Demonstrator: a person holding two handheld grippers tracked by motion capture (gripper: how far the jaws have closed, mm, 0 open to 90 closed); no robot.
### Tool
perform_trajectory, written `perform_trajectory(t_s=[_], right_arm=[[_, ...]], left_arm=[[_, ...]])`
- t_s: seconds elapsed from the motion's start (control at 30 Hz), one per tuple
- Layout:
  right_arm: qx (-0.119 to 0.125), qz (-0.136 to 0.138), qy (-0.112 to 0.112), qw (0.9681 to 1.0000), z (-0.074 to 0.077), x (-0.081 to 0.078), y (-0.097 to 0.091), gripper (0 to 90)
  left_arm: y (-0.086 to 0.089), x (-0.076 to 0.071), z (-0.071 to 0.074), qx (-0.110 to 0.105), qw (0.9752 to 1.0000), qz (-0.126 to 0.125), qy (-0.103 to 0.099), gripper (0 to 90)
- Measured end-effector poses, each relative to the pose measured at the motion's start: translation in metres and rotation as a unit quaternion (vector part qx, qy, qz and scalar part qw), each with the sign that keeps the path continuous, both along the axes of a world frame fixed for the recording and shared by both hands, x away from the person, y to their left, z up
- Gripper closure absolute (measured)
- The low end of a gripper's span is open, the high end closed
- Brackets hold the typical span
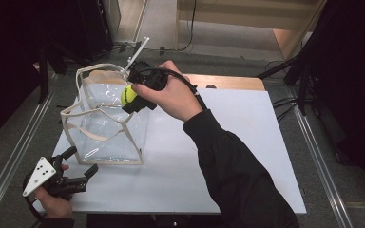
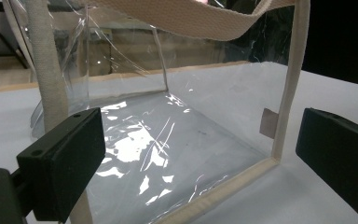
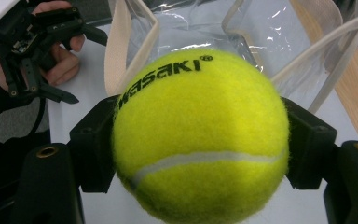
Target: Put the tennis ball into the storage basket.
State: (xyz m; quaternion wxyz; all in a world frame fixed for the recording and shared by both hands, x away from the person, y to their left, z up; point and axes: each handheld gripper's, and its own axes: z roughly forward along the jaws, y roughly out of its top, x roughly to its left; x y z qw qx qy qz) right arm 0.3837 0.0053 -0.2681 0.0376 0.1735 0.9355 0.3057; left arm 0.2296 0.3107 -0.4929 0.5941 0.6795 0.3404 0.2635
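Right gripper [image 1: 132,100] pinching tennis ball [image 1: 128,95], held over the open top of clear bag [image 1: 105,121] standing on white tabletop [image 1: 228,142]. Left gripper [image 1: 81,167] spread, empty, just beside bag's near corner.

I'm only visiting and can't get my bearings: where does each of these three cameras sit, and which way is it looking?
High view: fixed above the table, facing forward and down; both forearms enter from below.
Left gripper view: rides the left gripper, facing the clear bag between its open jaws.
Right gripper view: rides the right gripper, facing down past the clamped tennis ball; the other hand shows.
Shared: the bag appears in all three.
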Motion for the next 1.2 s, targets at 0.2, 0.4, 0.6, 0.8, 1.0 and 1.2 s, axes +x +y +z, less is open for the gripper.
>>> perform_trajectory(t_s=[0.2, 0.4, 0.6, 0.8, 1.0, 1.2], right_arm=[[0.002, 0.005, -0.002, 1.0, 0.002, 0.0, 0.009, 24.2], [0.003, 0.009, 0.0, 1.0, 0.0, 0.002, 0.016, 24.2], [0.003, 0.012, -0.001, 0.9999, 0.0, 0.003, 0.024, 24.2], [0.005, 0.014, 0.003, 0.9999, -0.004, 0.006, 0.032, 24.2], [0.004, 0.013, 0.004, 0.9999, -0.008, 0.009, 0.038, 24.2], [0.003, 0.01, 0.006, 0.9999, -0.014, 0.013, 0.041, 24.2]], left_arm=[[0.0, 0.0, 0.0, -0.004, 1.0, 0.001, 0.001, 1.3], [0.0, -0.001, 0.0, -0.004, 1.0, 0.001, 0.001, 1.3], [0.0, -0.001, 0.0, -0.004, 1.0, 0.001, 0.001, 1.3], [0.001, -0.001, 0.0, -0.005, 1.0, 0.0, 0.001, 1.3], [0.001, -0.001, 0.0, -0.006, 1.0, 0.0, 0.0, 1.3], [0.001, -0.001, 0.0, -0.007, 1.0, -0.001, 0.0, 1.3]])
